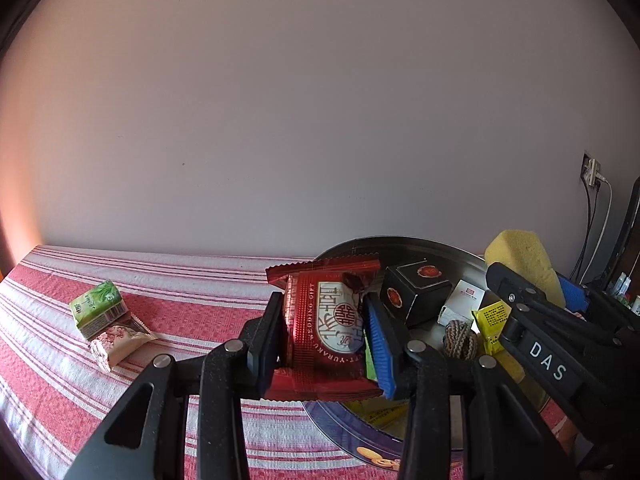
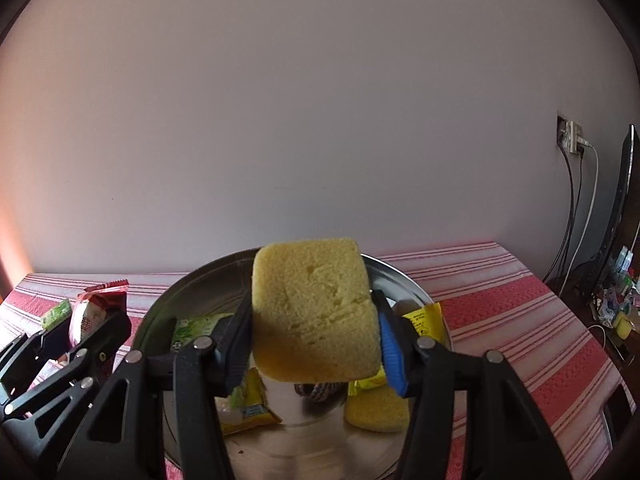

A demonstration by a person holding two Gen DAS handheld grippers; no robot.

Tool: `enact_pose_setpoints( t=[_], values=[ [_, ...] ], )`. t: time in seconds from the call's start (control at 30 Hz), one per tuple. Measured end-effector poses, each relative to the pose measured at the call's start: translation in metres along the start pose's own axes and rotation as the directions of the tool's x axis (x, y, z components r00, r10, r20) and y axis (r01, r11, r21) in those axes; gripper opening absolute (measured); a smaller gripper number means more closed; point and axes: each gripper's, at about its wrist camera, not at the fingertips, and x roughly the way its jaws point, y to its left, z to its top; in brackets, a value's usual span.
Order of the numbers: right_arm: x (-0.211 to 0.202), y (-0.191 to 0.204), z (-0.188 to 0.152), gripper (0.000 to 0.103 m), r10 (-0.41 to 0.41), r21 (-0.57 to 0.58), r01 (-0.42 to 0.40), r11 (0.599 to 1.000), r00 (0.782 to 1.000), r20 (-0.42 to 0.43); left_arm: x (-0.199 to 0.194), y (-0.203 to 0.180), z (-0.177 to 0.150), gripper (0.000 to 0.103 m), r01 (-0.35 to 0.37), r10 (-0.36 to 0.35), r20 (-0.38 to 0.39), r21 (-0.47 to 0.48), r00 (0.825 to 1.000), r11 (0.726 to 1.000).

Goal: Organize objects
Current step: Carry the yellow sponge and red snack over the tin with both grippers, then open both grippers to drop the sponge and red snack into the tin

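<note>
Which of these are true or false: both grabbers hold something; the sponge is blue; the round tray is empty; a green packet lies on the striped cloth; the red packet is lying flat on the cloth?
1. Both grabbers hold something. True: the left gripper clamps a red packet, the right gripper a sponge.
2. The sponge is blue. False: it is yellow.
3. The round tray is empty. False: it holds a black box, yellow packets and more.
4. A green packet lies on the striped cloth. True.
5. The red packet lies flat on the cloth. False: it is held up between the fingers.
</note>
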Motion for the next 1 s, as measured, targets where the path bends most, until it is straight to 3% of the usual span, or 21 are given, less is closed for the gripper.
enact_pose_setpoints(
  t=[0.43, 0.73, 0.9, 0.93, 1.0],
  values=[
    [0.042, -0.036, 0.001, 0.055, -0.084, -0.024, 0.082, 0.996, 0.994, -0.064, 0.041, -0.049, -0.003, 0.042, 0.025, -0.022, -0.06, 0.051, 0.998, 0.998],
    [0.067, -0.055, -0.002, 0.055, -0.065, 0.005, 0.066, 0.998, 0.989, -0.133, 0.063, -0.063, -0.013, 0.042, -0.007, 0.018, -0.11, 0.092, 0.994, 0.996],
    [0.069, -0.057, -0.001, 0.055, -0.059, 0.013, 0.062, 0.998, 0.988, -0.14, 0.063, -0.067, -0.016, 0.042, -0.016, 0.027, -0.098, 0.111, 0.995, 0.994],
    [0.069, -0.056, -0.001, 0.055, -0.054, 0.014, 0.057, 0.998, 0.988, -0.141, 0.062, -0.068, -0.016, 0.044, -0.014, 0.024, -0.09, 0.115, 0.996, 0.993],
    [0.069, -0.056, -0.001, 0.057, -0.037, 0.016, 0.04, 0.999, 0.989, -0.142, 0.055, -0.072, -0.017, 0.066, -0.009, 0.018, -0.071, 0.127, 0.997, 0.992]
  ],
)
